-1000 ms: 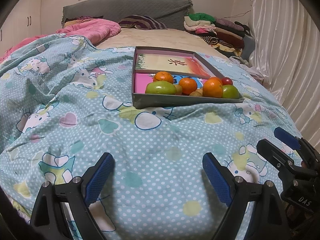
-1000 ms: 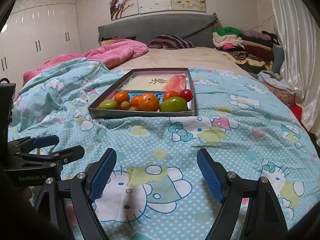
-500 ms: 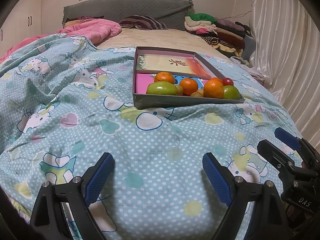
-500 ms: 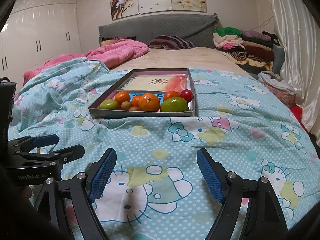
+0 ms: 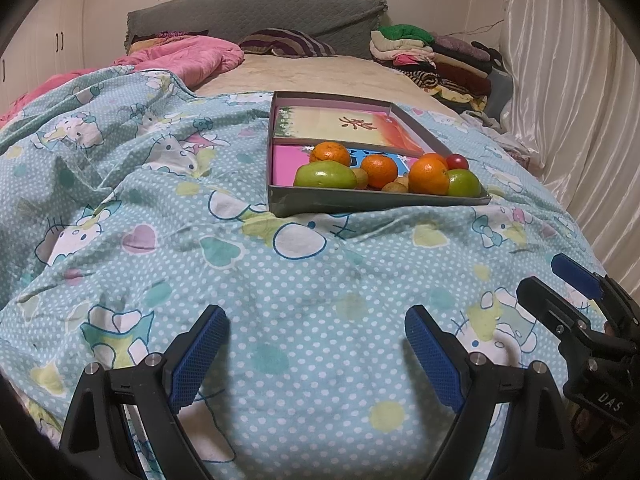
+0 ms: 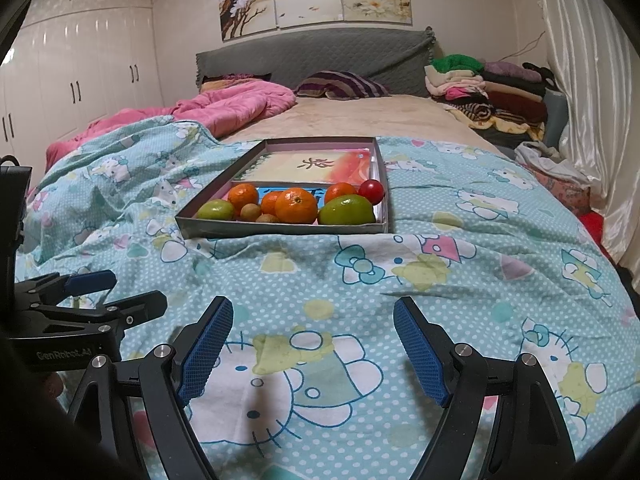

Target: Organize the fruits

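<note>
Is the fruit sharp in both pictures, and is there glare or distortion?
Left wrist view: the fruit in the tray is sharp; the curtain shines with glare; dark fisheye corners. Right wrist view: the fruit is also sharp; the wardrobe bows with distortion; the right gripper casts soft shadows on the quilt.

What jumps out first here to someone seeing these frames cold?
The bright fruit pile: oranges, green fruits and a small red one, crowded at the near end of a shallow grey box on the cartoon-print quilt. Next, both grippers, left and right, held open and empty above the quilt well short of the box. Behind, a pink blanket and stacked clothes.
</note>
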Demonstrator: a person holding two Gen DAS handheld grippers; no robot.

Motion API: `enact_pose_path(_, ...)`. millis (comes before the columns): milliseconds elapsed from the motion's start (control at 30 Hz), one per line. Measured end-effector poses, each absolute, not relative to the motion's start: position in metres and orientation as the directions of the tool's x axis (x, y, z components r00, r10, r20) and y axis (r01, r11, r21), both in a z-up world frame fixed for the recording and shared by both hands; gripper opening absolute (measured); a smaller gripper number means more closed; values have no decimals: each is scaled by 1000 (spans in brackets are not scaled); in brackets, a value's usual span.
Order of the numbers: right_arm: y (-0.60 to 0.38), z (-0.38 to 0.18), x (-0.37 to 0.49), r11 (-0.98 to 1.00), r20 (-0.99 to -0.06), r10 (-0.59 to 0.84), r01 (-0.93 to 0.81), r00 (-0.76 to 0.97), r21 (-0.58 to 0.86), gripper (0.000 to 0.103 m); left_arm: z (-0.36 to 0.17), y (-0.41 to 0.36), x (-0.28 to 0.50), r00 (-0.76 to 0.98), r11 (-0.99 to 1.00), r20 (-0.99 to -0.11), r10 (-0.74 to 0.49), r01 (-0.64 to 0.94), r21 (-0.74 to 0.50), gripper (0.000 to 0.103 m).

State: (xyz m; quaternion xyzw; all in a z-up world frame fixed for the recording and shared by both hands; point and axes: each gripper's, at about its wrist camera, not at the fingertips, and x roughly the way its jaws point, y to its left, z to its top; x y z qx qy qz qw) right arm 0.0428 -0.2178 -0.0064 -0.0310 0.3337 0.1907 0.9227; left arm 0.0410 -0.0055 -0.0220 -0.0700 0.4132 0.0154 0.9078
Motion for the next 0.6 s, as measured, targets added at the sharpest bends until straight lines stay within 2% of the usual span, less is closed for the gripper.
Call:
enact_pose_path(433, -229, -5, 51, 944, -635, 296, -322, 714, 78, 84, -18, -3, 44, 652, 988, -758, -22, -100, -115, 91)
enact_pose_path(600, -256, 5, 73, 972, -629, 221, -220, 746, 81, 84, -14, 15, 57, 647, 983, -763, 15, -149, -107, 91)
